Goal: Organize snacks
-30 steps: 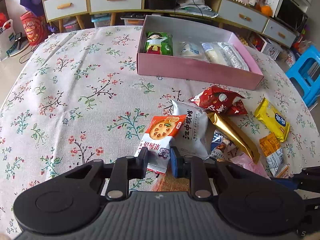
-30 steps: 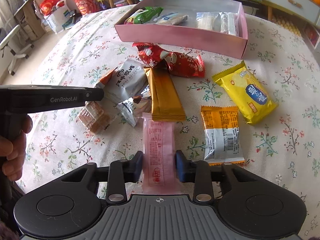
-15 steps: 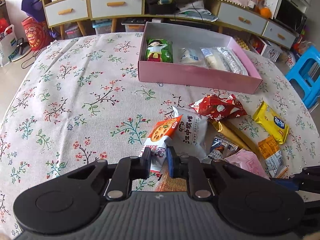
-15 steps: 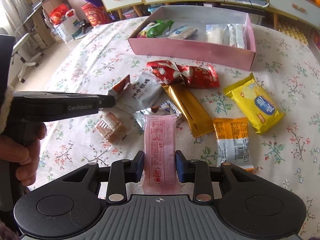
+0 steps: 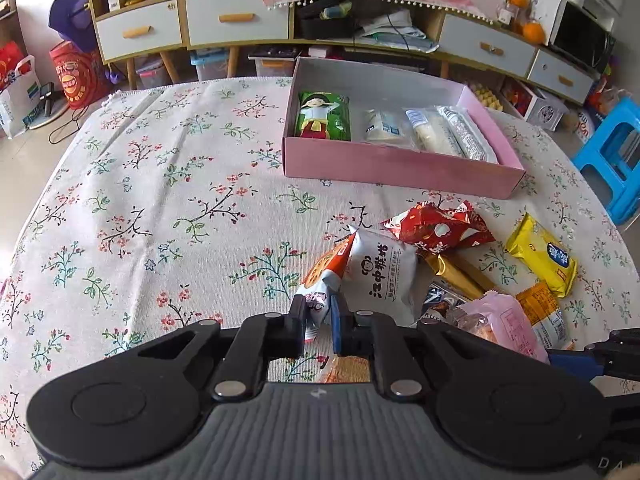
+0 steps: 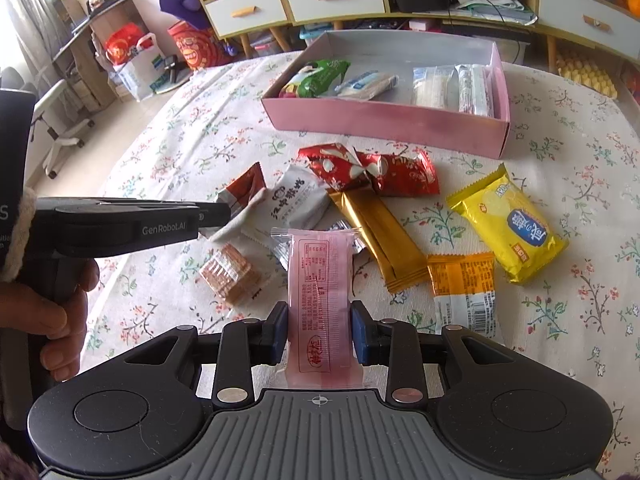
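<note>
My left gripper (image 5: 318,316) is shut on the end of an orange biscuit packet (image 5: 325,280), lifted and tilted beside a white packet (image 5: 380,276). It also shows in the right wrist view (image 6: 218,214). My right gripper (image 6: 319,334) is shut on a pink snack packet (image 6: 322,292), held above the table; it also shows in the left wrist view (image 5: 500,322). The pink box (image 5: 400,160) at the far side holds a green packet (image 5: 323,116) and several white ones.
Loose snacks lie on the floral tablecloth: red packets (image 6: 372,168), a gold bar (image 6: 380,232), a yellow packet (image 6: 508,222), an orange-white packet (image 6: 464,288), a clear-wrapped brown wafer (image 6: 230,272). A blue stool (image 5: 612,156) and cabinets stand beyond the table.
Both grippers have risen with their packets. The orange biscuit packet has lifted off the cloth and tilted on edge. The pink packet has come up off the table.
</note>
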`<state>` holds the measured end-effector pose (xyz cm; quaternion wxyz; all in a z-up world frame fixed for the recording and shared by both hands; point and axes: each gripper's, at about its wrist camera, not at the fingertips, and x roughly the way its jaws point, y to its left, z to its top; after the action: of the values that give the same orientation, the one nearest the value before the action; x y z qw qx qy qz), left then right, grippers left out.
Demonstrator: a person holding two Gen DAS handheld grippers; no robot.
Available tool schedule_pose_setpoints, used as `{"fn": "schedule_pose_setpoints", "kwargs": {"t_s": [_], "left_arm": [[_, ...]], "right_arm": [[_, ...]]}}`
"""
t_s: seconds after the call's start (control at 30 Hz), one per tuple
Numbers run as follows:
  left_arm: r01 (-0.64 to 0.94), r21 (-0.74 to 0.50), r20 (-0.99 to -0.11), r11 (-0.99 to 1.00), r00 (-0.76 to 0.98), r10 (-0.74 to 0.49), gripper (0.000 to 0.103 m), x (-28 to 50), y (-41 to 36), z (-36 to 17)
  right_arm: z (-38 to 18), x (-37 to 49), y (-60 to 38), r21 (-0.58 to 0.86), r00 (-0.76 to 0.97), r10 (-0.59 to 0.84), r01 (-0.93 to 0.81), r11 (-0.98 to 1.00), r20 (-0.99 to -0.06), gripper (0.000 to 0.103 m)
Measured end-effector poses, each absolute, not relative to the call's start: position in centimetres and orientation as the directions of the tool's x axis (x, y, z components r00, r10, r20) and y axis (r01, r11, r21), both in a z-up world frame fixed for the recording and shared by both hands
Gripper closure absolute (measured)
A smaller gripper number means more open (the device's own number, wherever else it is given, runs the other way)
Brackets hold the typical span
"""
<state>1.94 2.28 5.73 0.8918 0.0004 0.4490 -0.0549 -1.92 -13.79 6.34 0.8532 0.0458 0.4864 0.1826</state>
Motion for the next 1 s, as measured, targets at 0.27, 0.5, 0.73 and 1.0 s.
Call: {"fn": "schedule_pose_setpoints", "kwargs": {"t_s": [0.27,0.5,0.73,1.0], "left_arm": [[0.088,0.013,-0.775,0.996,0.63,-0.046,0.092,1.7,2.0,6.5],[0.081,0.022,-0.757,0.997,0.652,-0.036,0.092,1.5,2.1,7.1],[0.069,-0.075,-0.727,0.995,0.679,-0.102,0.092,1.4,3.4,8.5],[0.057,-0.256,-0.686,0.965,0.693,-0.222,0.092,2.4,5.2,9.6]], "right_arm": [[6.8,-1.7,-14.2,0.267,0.48,0.362,-0.256,0.929,-0.799,0.072],[7.2,-1.7,-14.4,0.277,0.496,0.373,-0.258,0.926,-0.784,0.072],[7.9,-1.4,-15.0,0.291,0.521,0.382,-0.25,0.923,-0.763,0.072],[9.7,-0.4,-17.3,0.336,0.579,0.389,-0.202,0.92,-0.717,0.073]]}}
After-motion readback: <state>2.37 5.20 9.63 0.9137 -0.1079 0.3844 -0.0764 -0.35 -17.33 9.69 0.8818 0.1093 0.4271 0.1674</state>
